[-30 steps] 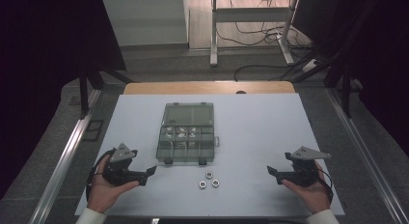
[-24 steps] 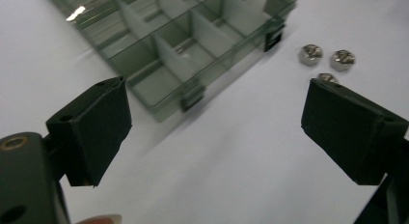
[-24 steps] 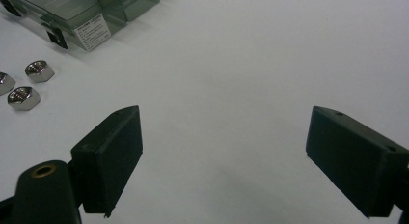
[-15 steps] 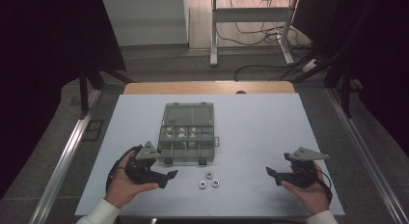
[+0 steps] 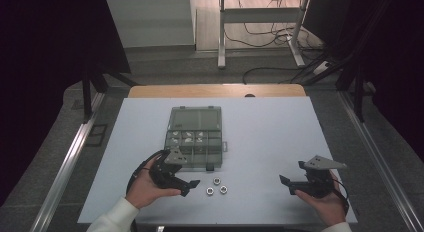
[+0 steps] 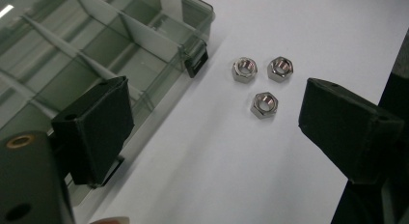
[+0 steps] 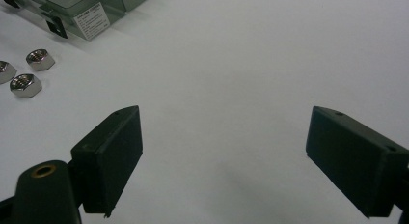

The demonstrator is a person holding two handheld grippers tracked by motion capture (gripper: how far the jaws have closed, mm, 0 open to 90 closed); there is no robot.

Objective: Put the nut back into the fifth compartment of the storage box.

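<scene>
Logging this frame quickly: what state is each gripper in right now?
Left gripper: open, holding nothing, jaws spread near three silver hex nuts.
Right gripper: open, holding nothing, over the bare white table.

The small pale parts in the compartment box are too small to identify. In the right gripper view one hex nut is cut by the left edge — the box too, at the top.

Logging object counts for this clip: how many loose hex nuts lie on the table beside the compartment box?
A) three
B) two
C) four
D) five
A: three hex nuts lie in a cluster on the white table, just off the compartment box, ahead of the open left gripper.
</scene>
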